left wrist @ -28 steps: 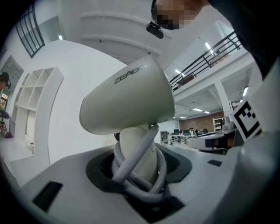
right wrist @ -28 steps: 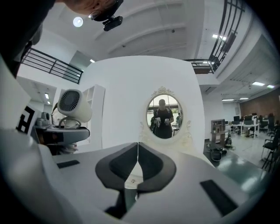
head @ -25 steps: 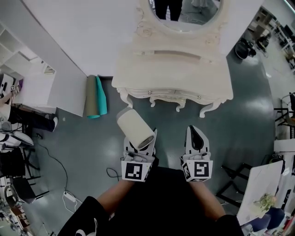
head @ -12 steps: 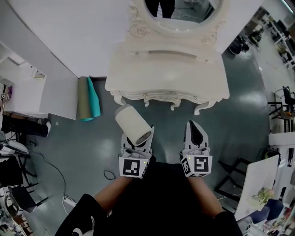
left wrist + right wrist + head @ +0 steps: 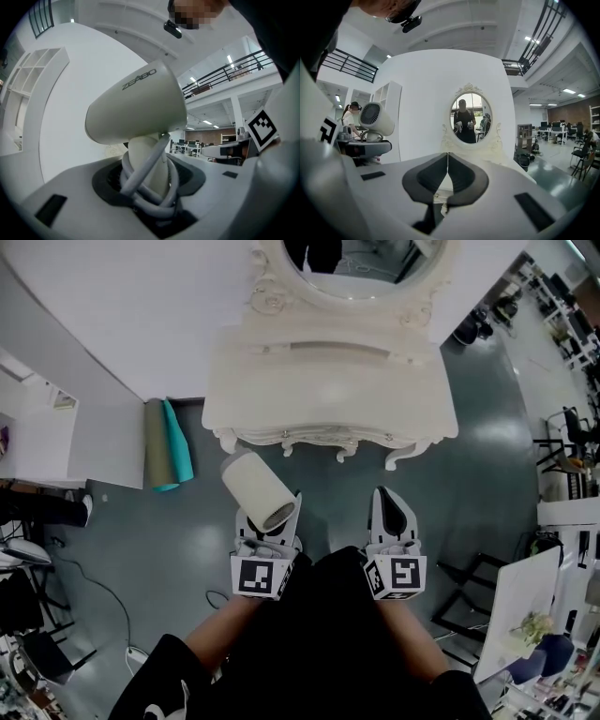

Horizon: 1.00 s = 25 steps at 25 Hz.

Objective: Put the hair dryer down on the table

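In the middle of the head view, just below the front edge of the ornate cream dressing table (image 5: pixel 328 390), the white hair dryer (image 5: pixel 255 488) sits up in the left gripper (image 5: pixel 268 521), so it's not on the table yet, it hangs over the grey floor a bit left of centre. In the left gripper view you can see the jaws clamped on the dryer's handle, with the grey cord (image 5: pixel 140 173) looped around that handle right where the left gripper (image 5: pixel 152 206) pinches it, and the big barrel fills the upper middle of the frame, tilted up to the right. The right gripper (image 5: pixel 394 501) is off to the right of it, lower centre-right, and it's got nothing in it. In the right gripper view its dark pads are pressed together with no gap. That same view looks straight at the oval mirror (image 5: pixel 471 117) on the table, with the dryer over at the left edge. Two rolled mats (image 5: pixel 167 444), one olive and one teal, stand against the wall left of the table.
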Tool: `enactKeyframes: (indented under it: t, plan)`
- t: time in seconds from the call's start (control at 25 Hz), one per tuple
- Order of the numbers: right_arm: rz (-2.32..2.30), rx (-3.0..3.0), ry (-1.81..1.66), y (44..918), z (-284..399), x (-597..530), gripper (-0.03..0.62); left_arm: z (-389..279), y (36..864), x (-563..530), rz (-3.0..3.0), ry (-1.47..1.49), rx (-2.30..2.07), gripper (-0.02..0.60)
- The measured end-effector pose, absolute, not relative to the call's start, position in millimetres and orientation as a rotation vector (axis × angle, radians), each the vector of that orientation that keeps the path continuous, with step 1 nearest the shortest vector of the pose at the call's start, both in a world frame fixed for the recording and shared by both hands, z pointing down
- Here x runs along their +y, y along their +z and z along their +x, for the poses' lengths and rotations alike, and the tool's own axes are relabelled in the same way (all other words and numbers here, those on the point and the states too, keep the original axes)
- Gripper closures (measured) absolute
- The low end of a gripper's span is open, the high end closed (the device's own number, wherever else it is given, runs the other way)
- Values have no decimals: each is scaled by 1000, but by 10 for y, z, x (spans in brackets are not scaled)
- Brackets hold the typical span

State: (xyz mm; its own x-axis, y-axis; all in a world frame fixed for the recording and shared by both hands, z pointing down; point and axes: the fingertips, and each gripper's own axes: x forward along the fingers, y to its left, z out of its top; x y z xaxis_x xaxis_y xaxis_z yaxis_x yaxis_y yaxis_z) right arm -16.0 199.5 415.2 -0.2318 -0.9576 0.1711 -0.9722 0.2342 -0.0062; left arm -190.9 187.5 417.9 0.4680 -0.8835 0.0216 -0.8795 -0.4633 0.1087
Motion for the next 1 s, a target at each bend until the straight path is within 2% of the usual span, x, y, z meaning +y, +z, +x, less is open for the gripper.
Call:
enactKeyframes:
  t: [0.4, 1.0]
  plan:
    - [1891, -2307, 208, 4293, 45, 1875, 576, -1800, 4286, 1749, 2583, -56, -1527, 370]
    - [1892, -2407, 237, 4253, 297, 900, 576, -1528, 4150, 1037, 2593, -46, -1574, 370]
